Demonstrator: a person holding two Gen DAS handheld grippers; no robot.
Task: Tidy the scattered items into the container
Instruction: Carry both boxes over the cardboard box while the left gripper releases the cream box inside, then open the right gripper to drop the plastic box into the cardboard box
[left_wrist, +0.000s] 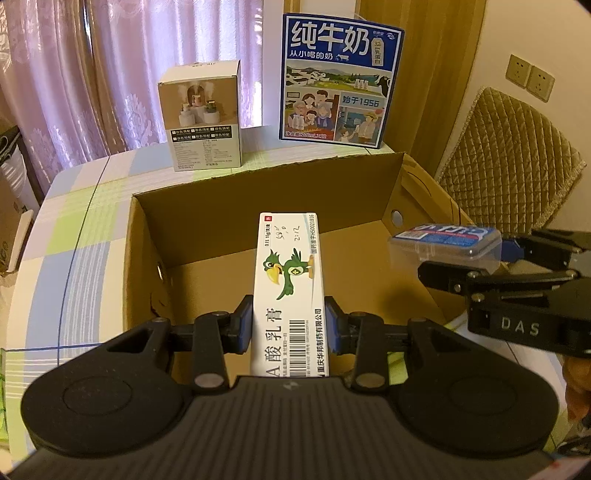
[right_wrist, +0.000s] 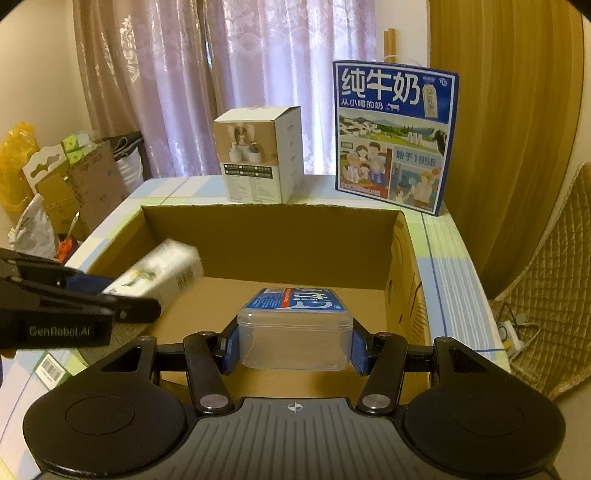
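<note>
My left gripper (left_wrist: 288, 325) is shut on a long white ointment box (left_wrist: 290, 273) with a green bird on it, held over the open cardboard box (left_wrist: 155, 236). My right gripper (right_wrist: 293, 349) is shut on a clear plastic case with a blue label (right_wrist: 295, 325), also held over the cardboard box (right_wrist: 266, 229). The right gripper and its case (left_wrist: 447, 240) show at the right of the left wrist view. The left gripper and the ointment box (right_wrist: 159, 273) show at the left of the right wrist view. The cardboard box's visible floor is bare.
A small white product box (left_wrist: 203, 118) and a tall blue milk carton case (left_wrist: 338, 81) stand on the checked tablecloth (left_wrist: 74, 206) behind the cardboard box. A quilted chair (left_wrist: 509, 155) is at the right. Bags and cartons (right_wrist: 66, 184) sit left of the table.
</note>
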